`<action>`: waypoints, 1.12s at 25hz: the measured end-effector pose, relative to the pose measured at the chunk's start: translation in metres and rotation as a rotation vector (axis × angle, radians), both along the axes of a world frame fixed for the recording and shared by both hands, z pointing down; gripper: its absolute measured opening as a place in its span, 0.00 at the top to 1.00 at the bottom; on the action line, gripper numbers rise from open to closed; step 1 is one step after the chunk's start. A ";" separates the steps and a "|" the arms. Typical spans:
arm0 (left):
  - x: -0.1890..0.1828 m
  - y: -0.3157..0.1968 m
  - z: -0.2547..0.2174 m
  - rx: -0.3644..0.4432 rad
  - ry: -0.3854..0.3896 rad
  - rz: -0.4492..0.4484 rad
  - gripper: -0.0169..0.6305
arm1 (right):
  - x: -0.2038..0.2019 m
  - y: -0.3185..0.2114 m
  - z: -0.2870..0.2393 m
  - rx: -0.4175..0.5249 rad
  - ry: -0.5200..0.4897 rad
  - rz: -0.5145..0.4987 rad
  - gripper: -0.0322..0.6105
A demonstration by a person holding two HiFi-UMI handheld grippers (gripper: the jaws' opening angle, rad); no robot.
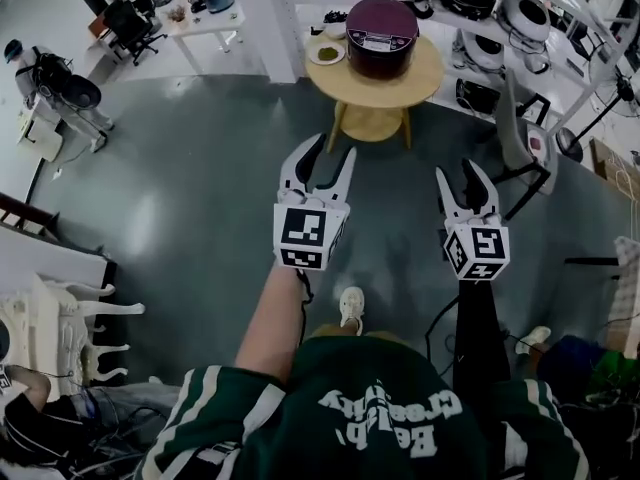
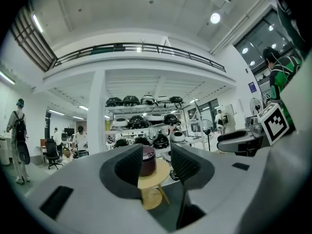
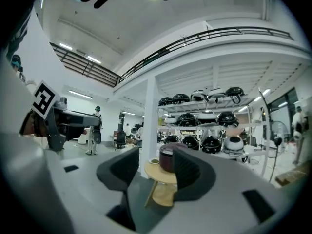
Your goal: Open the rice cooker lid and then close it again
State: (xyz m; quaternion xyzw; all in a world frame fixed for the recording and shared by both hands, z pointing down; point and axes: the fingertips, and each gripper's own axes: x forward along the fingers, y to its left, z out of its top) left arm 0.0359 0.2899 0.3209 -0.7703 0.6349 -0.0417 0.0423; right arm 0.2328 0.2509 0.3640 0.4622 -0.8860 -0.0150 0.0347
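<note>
the rice cooker [image 1: 381,36], dark purple with its lid down, stands on a round wooden table [image 1: 425,80] well ahead of the person, with open grey floor between it and both grippers. a small dish [image 1: 327,53] sits just beside it on the table's left part.

the left gripper [image 1: 328,154] and the right gripper [image 1: 461,173] are both held out level and point toward the table. in the head view the cooker lies up and between the 2, a little closer to the left gripper's line than to the right's. neither is near it, so the gap to close runs straight forward.

in the left gripper view the left gripper [image 2: 156,163] has its jaws apart with nothing in them. the cooker [image 2: 148,161] shows far off in the gap, partly behind the left-hand finger [image 2: 127,165]. in the right gripper view the right gripper [image 3: 155,167] is likewise spread and empty. there the cooker [image 3: 166,159] and table [image 3: 159,173] show in the distance through the gap, the cooker edging behind the right-hand finger [image 3: 187,168].

the cooker's lighter control panel faces the person, so i judge the lid release to be on this near side and the hinge at the back. either hand could reach it once close. the opening has not begun, and the approach comes first
</note>
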 end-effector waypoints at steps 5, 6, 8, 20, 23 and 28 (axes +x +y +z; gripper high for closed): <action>-0.026 -0.046 0.000 0.013 -0.006 0.012 0.71 | -0.027 -0.042 0.001 -0.005 -0.039 0.017 0.61; -0.030 -0.053 -0.001 0.018 -0.006 0.015 0.71 | -0.032 -0.048 0.000 -0.004 -0.040 0.017 0.60; -0.035 -0.067 -0.001 0.020 -0.003 0.023 0.71 | -0.039 -0.060 0.000 -0.003 -0.043 0.016 0.60; -0.051 -0.156 0.006 0.005 0.000 0.049 0.69 | -0.062 -0.147 -0.001 0.007 -0.076 0.019 0.56; -0.062 -0.190 0.011 0.008 0.004 0.033 0.69 | -0.071 -0.183 0.003 0.010 -0.089 0.003 0.55; -0.084 -0.248 0.015 0.005 0.023 -0.014 0.68 | -0.093 -0.246 0.007 0.009 -0.101 -0.049 0.52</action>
